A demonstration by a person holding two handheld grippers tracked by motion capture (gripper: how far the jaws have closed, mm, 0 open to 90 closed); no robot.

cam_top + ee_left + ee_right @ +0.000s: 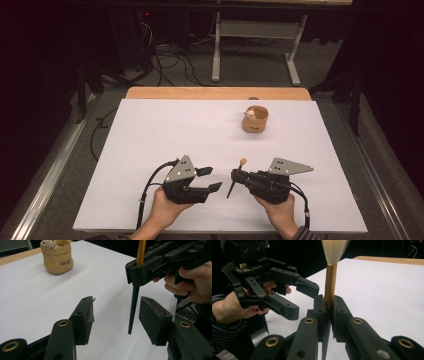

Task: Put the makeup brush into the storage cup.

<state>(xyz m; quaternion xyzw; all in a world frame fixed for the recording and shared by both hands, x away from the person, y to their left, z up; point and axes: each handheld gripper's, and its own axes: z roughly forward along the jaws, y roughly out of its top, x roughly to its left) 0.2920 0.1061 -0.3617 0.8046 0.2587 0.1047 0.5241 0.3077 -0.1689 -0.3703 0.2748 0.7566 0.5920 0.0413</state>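
At the near edge of the white-covered table, both hands are in, each with a black two-jaw gripper, and the two tools face each other just apart. The right gripper is clamped tight on a slim brush with a gold ferrule, pale bristles and a dark tapered handle; the jaws pinch it right around the base of the ferrule. The brush stands close to upright, bristles up, dark handle pointing down toward the table, tip clear of the surface as far as the left gripper view lets me judge. From the right gripper view, the bristles fan out above the gold tube. The left gripper is spread wide, nothing between its jaws, and in its own view the brush handle hangs in the gap ahead of the two pads, nearer the right-hand one. Well away, toward the far right of the table, sits a small tan sack-shaped pot with a little pale figure peeking over its rim.
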